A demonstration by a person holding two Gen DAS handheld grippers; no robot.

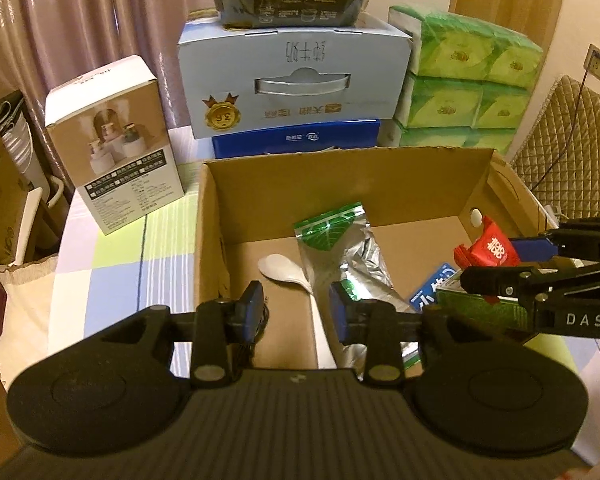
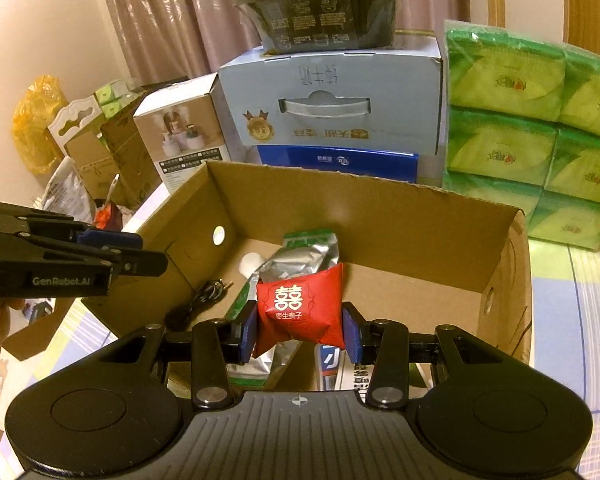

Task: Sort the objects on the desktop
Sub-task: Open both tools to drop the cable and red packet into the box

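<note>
The right gripper (image 2: 300, 328) pinches a red packet (image 2: 300, 306) between its blue pads, held over the open cardboard box (image 2: 380, 216). The left gripper (image 1: 296, 300) hangs over the box too, jaws apart and nothing pressed between them. Below lie a white spoon (image 1: 284, 268), a silver pouch (image 1: 340, 240) and what looks like a black cable (image 2: 204, 296). Behind stand a pale blue carton (image 1: 292, 80) and green tissue packs (image 1: 468, 80).
</note>
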